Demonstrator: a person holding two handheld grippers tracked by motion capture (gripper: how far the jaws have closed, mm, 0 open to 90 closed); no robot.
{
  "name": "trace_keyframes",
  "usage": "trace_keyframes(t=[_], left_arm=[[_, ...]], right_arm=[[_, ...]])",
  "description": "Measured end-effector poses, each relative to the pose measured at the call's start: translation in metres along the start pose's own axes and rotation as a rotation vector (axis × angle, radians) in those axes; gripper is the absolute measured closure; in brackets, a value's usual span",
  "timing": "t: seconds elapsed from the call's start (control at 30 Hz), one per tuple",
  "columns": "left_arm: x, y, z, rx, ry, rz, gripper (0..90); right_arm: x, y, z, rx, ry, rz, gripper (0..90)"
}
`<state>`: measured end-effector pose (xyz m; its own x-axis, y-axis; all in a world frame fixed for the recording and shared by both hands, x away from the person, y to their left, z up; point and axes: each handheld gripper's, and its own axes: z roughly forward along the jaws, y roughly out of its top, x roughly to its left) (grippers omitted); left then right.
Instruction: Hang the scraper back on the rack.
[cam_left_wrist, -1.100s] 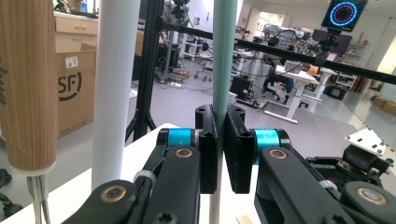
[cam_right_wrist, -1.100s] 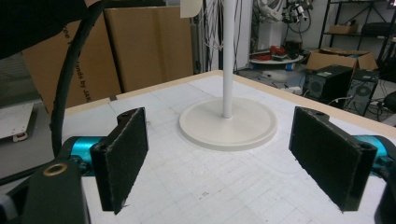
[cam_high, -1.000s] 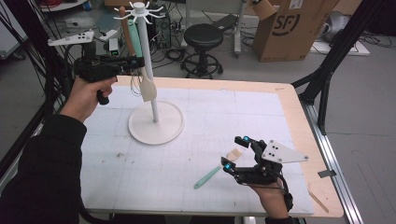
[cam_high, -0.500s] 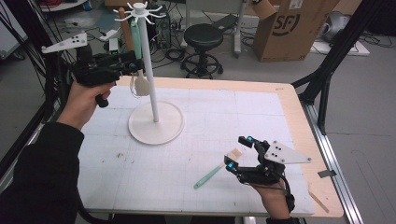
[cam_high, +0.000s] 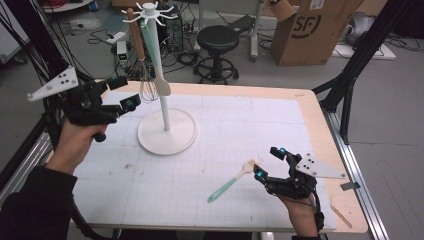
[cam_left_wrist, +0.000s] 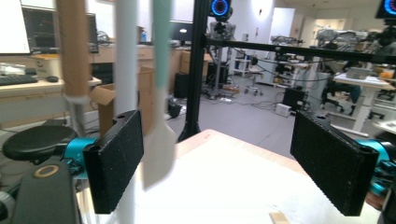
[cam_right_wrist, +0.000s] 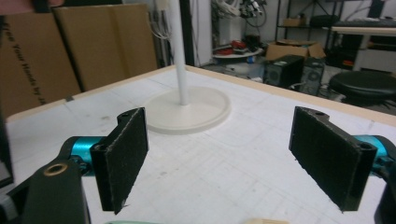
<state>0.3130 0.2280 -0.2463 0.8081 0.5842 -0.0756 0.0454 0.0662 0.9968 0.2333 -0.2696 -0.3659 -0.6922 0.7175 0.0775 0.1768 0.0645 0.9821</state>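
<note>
Now the green-handled spatula hangs from the hook crown of the white utensil stand, its pale blade beside the post, and the left gripper sits just left of it with jaws spread wide and nothing between them. One second earlier that gripper was up at the post with the spatula in its jaws; half a second ago it had begun to draw away; at present it is lower, clear of the utensil and no longer touching it. In the left gripper view the blade shows blurred, which suggests it is swinging after release, and the brown handle of the whisk hangs next to it on the same crown. Judgement: the hanging of this utensil appears complete, provided the spatula settles on its hook. The second spatula, also green-handled with a pale blade, lies flat on the white gridded mat, and the right gripper rests just beside its blade end, jaws wide apart and holding nothing, roughly where it was in both earlier pictures. In the right gripper view the stand base lies ahead across the mat and slivers of that spatula show at the bottom edge. Judgement: the remaining work is to pick up this spatula and hang it likewise
</note>
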Motion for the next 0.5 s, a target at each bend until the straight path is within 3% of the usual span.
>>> trace_keyframes(t=[0.13,0.33,0.5], left_arm=[[-0.013,-0.017,-0.006,0.008,-0.020,0.022,21.9],[-0.026,-0.036,-0.011,0.024,-0.046,0.014,19.7],[-0.031,-0.041,-0.010,0.018,-0.032,-0.014,17.2]], right_arm=[[-0.004,0.000,0.000,0.012,-0.040,0.000,18.5],[-0.008,-0.001,-0.001,0.010,-0.052,0.012,18.5],[-0.008,-0.004,-0.001,0.012,-0.049,0.019,18.5]])
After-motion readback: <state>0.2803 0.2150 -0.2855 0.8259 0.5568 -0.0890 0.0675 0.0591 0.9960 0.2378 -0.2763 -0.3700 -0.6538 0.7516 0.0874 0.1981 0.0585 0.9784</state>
